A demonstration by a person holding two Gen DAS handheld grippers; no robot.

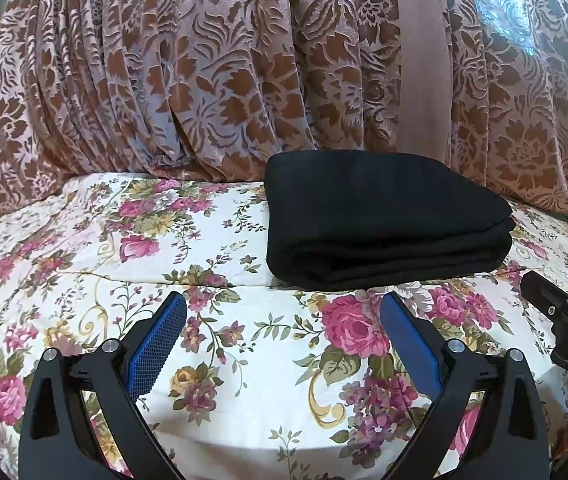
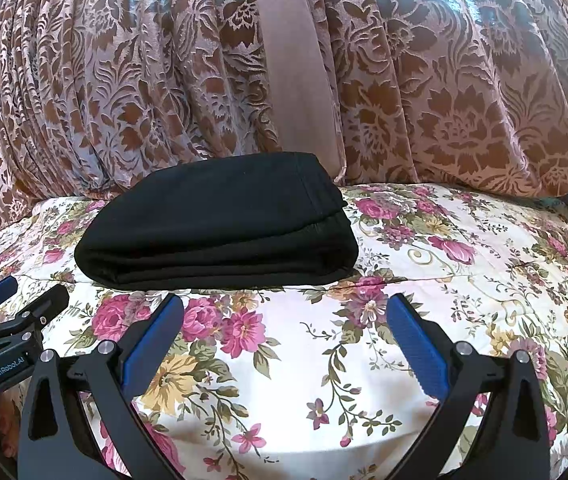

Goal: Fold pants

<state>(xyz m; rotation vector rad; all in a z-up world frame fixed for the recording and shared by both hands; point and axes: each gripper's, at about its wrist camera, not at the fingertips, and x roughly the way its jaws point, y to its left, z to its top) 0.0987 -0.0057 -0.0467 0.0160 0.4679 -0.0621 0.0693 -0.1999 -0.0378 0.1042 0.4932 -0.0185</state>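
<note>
Black pants (image 1: 383, 216) lie folded into a thick rectangular stack on the floral sheet (image 1: 84, 248), ahead and slightly right in the left wrist view. In the right wrist view the same pants (image 2: 220, 220) lie ahead and to the left. My left gripper (image 1: 284, 312) hovers open just short of the stack's near edge, nothing between its blue pads (image 1: 156, 344). My right gripper (image 2: 284, 312) is open too, empty, a little short of the stack. Each gripper shows in the other's view: the right one (image 1: 563, 304) at the right edge, the left one (image 2: 12, 300) at the left edge.
A brown and pink patterned curtain (image 1: 204, 72) hangs right behind the bed, touching the sheet's far edge. A plain pink band (image 2: 295, 80) runs down it. The floral sheet (image 2: 463, 272) spreads to both sides of the stack.
</note>
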